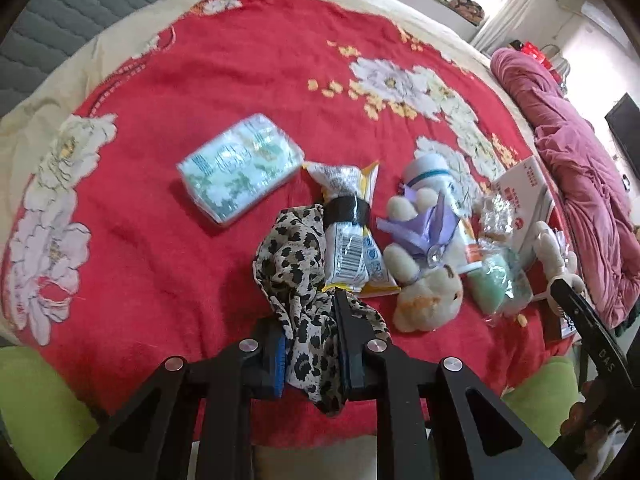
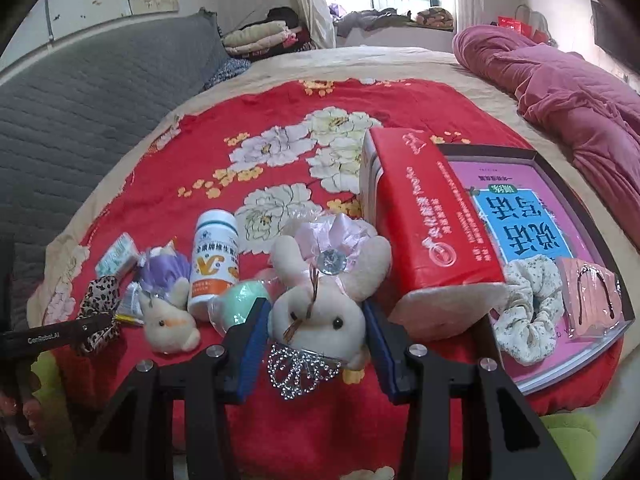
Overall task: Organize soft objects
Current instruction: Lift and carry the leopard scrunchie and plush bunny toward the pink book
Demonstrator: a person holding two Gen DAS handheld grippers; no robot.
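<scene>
My left gripper [image 1: 310, 312] is shut on a leopard-print scarf [image 1: 296, 264] that lies bunched on the red floral blanket [image 1: 200, 80]. Next to it lie a snack packet [image 1: 352, 240], a tissue pack [image 1: 240, 168] and a small plush animal with a purple bow [image 1: 424, 280]. My right gripper [image 2: 316, 312] has its jaws around the head of a white plush rabbit [image 2: 320, 304] with a tiara; the pads look close to touching it. A floral scrunchie [image 2: 528, 308] and a pink item [image 2: 592, 300] lie in the pink-lined tray [image 2: 560, 184].
A red tissue box [image 2: 432, 224] leans on the tray's left side. A white pill bottle [image 2: 214, 256] and a green ball in plastic [image 2: 240, 300] stand left of the rabbit. A pink quilt [image 2: 568, 80] lies at the right, a grey headboard [image 2: 80, 100] at the left.
</scene>
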